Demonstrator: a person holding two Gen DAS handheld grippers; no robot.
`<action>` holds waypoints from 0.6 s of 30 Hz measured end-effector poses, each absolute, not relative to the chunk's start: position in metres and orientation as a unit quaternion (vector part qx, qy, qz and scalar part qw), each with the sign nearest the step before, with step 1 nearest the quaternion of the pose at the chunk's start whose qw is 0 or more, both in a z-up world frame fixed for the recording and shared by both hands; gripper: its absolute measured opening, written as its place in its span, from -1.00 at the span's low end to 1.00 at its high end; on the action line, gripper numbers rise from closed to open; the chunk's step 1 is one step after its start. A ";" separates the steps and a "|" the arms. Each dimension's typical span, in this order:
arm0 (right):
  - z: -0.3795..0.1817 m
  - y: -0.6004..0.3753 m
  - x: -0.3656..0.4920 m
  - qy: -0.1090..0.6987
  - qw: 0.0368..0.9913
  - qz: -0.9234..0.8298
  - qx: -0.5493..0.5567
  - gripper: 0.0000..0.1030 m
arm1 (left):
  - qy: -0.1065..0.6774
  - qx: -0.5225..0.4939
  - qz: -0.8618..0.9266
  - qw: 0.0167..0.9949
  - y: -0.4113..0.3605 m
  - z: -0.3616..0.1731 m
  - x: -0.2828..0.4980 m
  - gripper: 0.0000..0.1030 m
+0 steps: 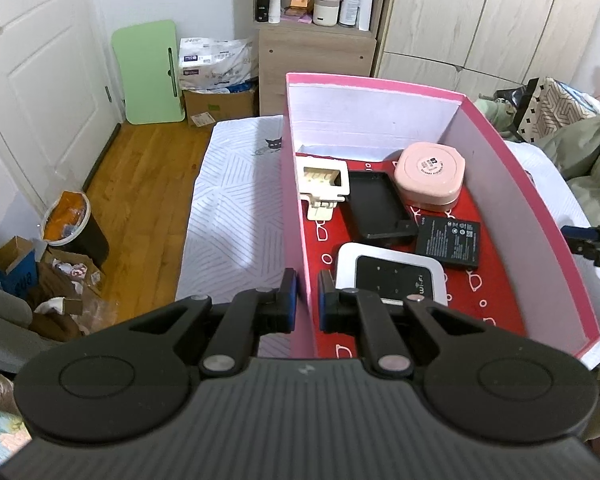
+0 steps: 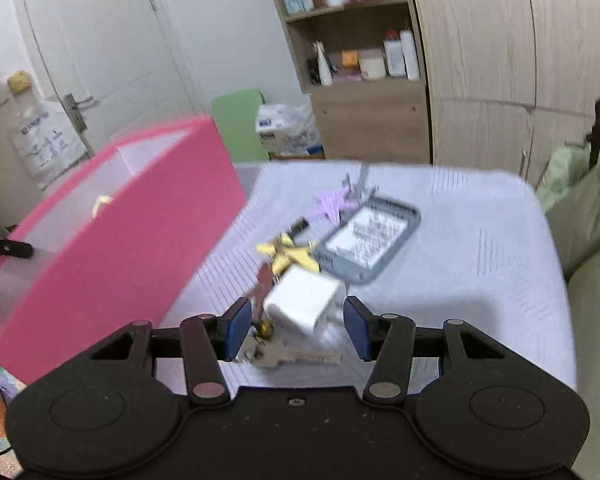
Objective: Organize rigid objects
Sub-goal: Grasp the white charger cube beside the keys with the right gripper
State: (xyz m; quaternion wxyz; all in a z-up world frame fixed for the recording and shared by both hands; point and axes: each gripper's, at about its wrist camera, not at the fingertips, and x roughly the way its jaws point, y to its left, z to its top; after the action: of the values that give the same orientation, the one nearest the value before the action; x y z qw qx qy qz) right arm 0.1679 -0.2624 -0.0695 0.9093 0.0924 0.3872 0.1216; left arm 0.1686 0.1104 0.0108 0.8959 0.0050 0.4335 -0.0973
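1. Left gripper [image 1: 307,300]: jaws drawn close on the near-left wall of the pink box [image 1: 296,208], one pad either side.
2. Inside box, on red lining: white router [image 1: 392,276], black battery [image 1: 450,242], black tray [image 1: 376,206], pink case [image 1: 430,174], cream holder [image 1: 324,182].
3. Right gripper [image 2: 298,328]: jaws spread wide, white charger [image 2: 306,304] between, untouched.
4. Beyond, on bedsheet [image 2: 480,264]: keys [image 2: 296,356], yellow star [image 2: 288,256], grey device [image 2: 370,238].
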 end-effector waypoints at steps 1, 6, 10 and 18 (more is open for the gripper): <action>-0.073 -0.261 0.169 0.391 0.907 0.125 0.093 0.10 | 0.434 0.005 -0.097 0.896 0.111 0.011 0.169 -0.82; -0.079 -0.246 0.171 0.369 0.920 0.119 0.062 0.14 | 0.432 0.012 -0.097 0.897 0.111 0.011 0.169 -0.82; -0.083 -0.236 0.175 0.363 0.927 0.086 0.039 0.13 | 0.431 0.018 -0.096 0.897 0.110 0.010 0.168 -0.82; -0.088 -0.216 0.173 0.350 0.935 0.044 -0.037 0.00 | 0.431 0.018 -0.094 0.897 0.108 0.009 0.167 -0.82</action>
State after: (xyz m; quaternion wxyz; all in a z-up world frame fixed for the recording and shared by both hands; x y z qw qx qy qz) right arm 0.1734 -0.2161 -0.0876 0.9349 -0.0371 0.3502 0.0441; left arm 0.1674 0.1085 0.0091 0.8974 0.0178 0.4307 -0.0938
